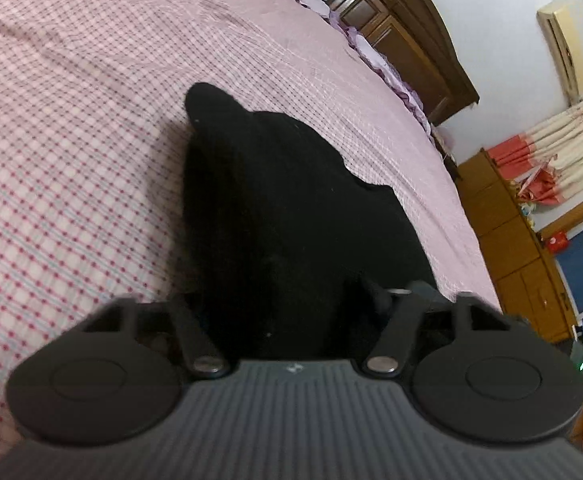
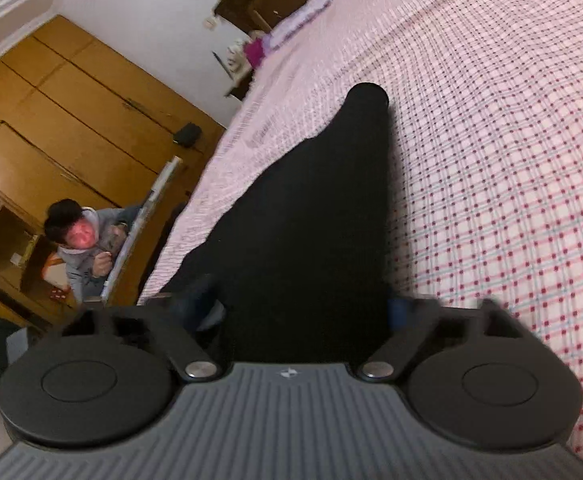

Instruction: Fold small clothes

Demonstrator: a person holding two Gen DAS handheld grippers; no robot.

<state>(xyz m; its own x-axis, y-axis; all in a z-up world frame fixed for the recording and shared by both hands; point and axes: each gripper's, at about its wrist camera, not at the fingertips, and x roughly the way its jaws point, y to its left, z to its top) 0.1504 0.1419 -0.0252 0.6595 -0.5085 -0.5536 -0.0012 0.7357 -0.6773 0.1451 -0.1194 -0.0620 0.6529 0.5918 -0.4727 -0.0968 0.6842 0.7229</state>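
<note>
A black garment (image 1: 283, 208) hangs lifted over a bed with a pink checked sheet (image 1: 71, 140). In the left wrist view it fills the space in front of my left gripper (image 1: 291, 304) and covers the fingers; the cloth runs taut from the jaws, so the gripper looks shut on it. The right wrist view shows the same black garment (image 2: 315, 220) stretching from my right gripper (image 2: 303, 308) to a rounded tip, with its shadow on the sheet (image 2: 511, 160). That gripper's fingers are hidden too, and it looks shut on the cloth.
A dark wooden headboard (image 1: 403, 20) stands at the bed's far end. Beyond the bed's right edge are a wooden cabinet (image 1: 507, 240) and curtains (image 1: 563, 140). Beside the left edge a person (image 2: 87, 248) sits before a wooden wardrobe (image 2: 71, 112).
</note>
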